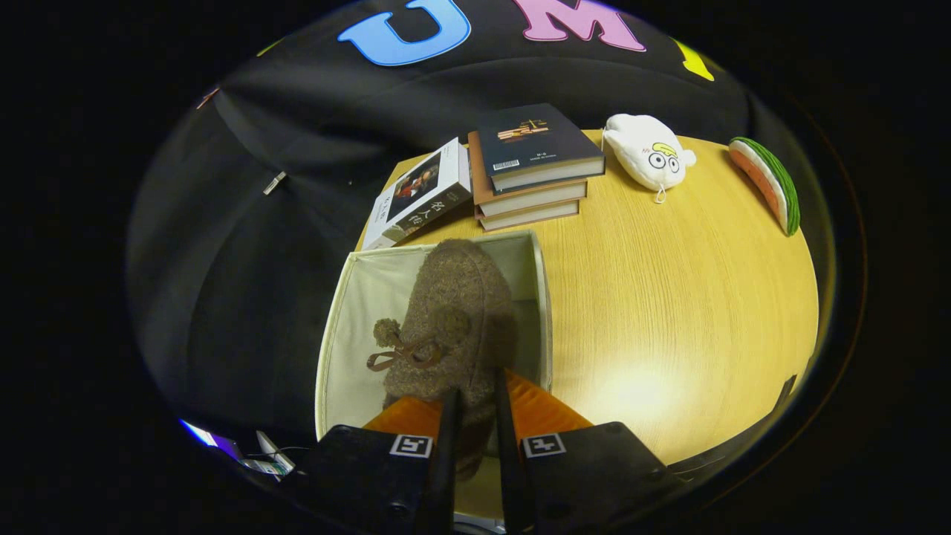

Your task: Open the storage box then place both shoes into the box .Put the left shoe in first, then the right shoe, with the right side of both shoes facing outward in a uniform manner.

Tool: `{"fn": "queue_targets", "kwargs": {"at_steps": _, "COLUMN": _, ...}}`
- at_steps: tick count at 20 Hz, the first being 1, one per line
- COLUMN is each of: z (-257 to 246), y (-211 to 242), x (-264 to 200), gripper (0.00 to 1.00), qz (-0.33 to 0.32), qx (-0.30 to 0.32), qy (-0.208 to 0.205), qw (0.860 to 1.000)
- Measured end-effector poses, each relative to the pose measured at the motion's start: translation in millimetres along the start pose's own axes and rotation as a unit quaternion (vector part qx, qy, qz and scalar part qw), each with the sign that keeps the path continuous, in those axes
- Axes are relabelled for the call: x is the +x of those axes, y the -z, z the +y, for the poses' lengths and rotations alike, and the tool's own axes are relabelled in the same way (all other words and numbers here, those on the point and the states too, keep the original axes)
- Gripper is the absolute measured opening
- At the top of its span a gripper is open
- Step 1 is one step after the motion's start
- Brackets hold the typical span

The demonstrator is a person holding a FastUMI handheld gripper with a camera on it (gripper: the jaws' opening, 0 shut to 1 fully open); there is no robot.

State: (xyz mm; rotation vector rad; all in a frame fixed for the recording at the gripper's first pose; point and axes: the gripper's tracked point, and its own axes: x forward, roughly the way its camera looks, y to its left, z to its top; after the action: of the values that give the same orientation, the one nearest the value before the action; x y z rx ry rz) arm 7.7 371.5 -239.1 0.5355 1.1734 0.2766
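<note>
Holding a fuzzy brown shoe (455,312) tight between both gripper (475,405) fingers, over the open box (349,312)

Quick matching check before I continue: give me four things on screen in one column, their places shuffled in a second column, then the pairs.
1. brown fuzzy shoe
2. stack of books
3. white plush toy
4. watermelon-slice toy

A. at the table's far right edge
B. between the books and the watermelon slice
C. held by the gripper over the open storage box
D. just beyond the box

Pairs: 1-C, 2-D, 3-B, 4-A
</note>
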Motion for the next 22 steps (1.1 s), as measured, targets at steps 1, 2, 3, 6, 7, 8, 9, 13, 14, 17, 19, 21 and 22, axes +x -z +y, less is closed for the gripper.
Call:
{"fn": "queue_targets", "kwargs": {"at_steps": 1, "z": -1, "y": 1, "x": -1, "gripper": 0.29, "qz": 0.001, "qx": 0.001, "qy": 0.002, "qw": 1.000}}
{"fn": "queue_targets", "kwargs": {"at_steps": 2, "z": -1, "y": 3, "x": -2, "gripper": 0.29, "qz": 0.002, "qx": 0.002, "qy": 0.004, "qw": 1.000}}
{"fn": "queue_targets", "kwargs": {"at_steps": 3, "z": 0, "y": 5, "x": -5, "gripper": 0.29, "qz": 0.003, "qx": 0.002, "qy": 0.005, "qw": 1.000}}
{"fn": "queue_targets", "kwargs": {"at_steps": 6, "z": 8, "y": 16, "x": -12, "gripper": 0.36, "qz": 0.018, "qx": 0.004, "qy": -0.003, "qw": 1.000}}
{"fn": "queue_targets", "kwargs": {"at_steps": 7, "z": 15, "y": 13, "x": -16, "gripper": 0.41, "qz": 0.012, "qx": 0.003, "qy": -0.015, "qw": 1.000}}
{"fn": "queue_targets", "kwargs": {"at_steps": 8, "z": 20, "y": 13, "x": -17, "gripper": 0.54, "qz": 0.005, "qx": 0.002, "qy": -0.022, "qw": 1.000}}
{"fn": "queue_targets", "kwargs": {"at_steps": 9, "z": 24, "y": 12, "x": -20, "gripper": 0.67, "qz": 0.002, "qx": -0.001, "qy": -0.026, "qw": 1.000}}
{"fn": "queue_targets", "kwargs": {"at_steps": 13, "z": 27, "y": 4, "x": -25, "gripper": 0.96, "qz": -0.014, "qx": -0.011, "qy": -0.027, "qw": 0.999}}
{"fn": "queue_targets", "kwargs": {"at_steps": 14, "z": 25, "y": 3, "x": -25, "gripper": 0.97, "qz": -0.017, "qx": -0.011, "qy": -0.027, "qw": 0.999}}
{"fn": "queue_targets", "kwargs": {"at_steps": 17, "z": 23, "y": 2, "x": -27, "gripper": 0.98, "qz": -0.021, "qx": -0.011, "qy": -0.030, "qw": 0.999}}
{"fn": "queue_targets", "kwargs": {"at_steps": 19, "z": 20, "y": -3, "x": -32, "gripper": 0.97, "qz": -0.030, "qx": -0.011, "qy": -0.033, "qw": 0.999}}
{"fn": "queue_targets", "kwargs": {"at_steps": 21, "z": 18, "y": -14, "x": -39, "gripper": 0.98, "qz": -0.053, "qx": -0.010, "qy": -0.041, "qw": 0.998}}
{"fn": "queue_targets", "kwargs": {"at_steps": 22, "z": 13, "y": -21, "x": -42, "gripper": 0.98, "qz": -0.066, "qx": -0.010, "qy": -0.043, "qw": 0.997}}
